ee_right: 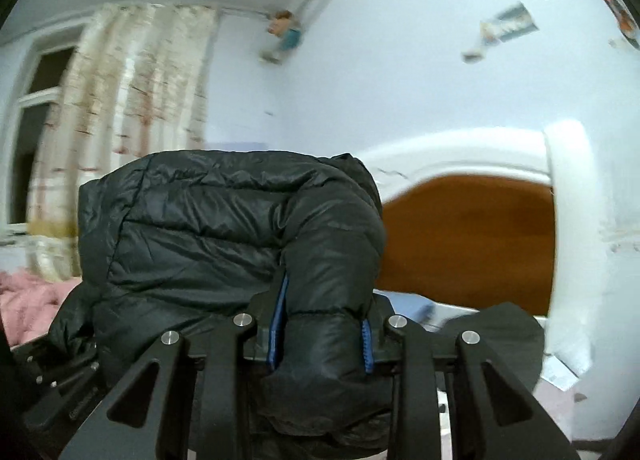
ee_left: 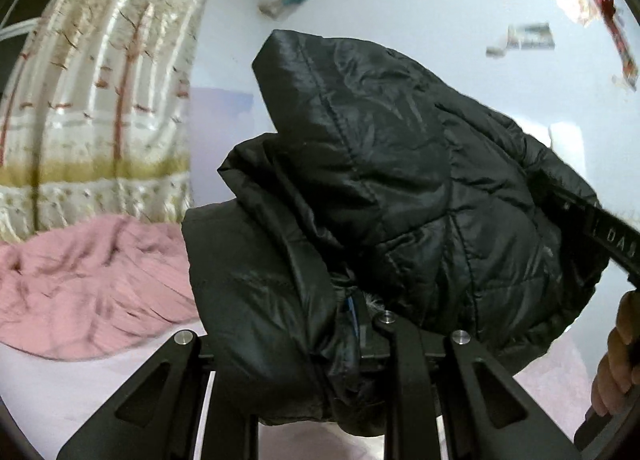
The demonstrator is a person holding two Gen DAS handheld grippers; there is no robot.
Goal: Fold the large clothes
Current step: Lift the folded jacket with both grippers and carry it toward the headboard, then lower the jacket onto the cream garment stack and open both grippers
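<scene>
Bedroom scene: pale blue wall, patterned curtain [ee_left: 100,99] by the window, bed [ee_left: 48,392] below with a pink blanket [ee_left: 88,284] bunched on it, wooden headboard [ee_right: 468,244] on the right wrist view.

Black puffer jacket [ee_left: 380,187] is off the bed, held up in the air between both tongs, bulk bunched and draped over them.

Left tongs [ee_left: 360,336]: clamped on a thick fold of jacket, blue pads barely showing under the fabric. Right tongs [ee_right: 324,336]: clamped on a padded roll of the jacket, blue pads pressing on either side. A hand [ee_left: 616,360] grips the right tool's handle at the frame edge.

Step, as I read it: lift and carry or shake out, no fold made yet. Next move calls for lowering it onto clear bed, clear of the blanket, and spreading it flat. Slippery shell, keep both grips firm.
</scene>
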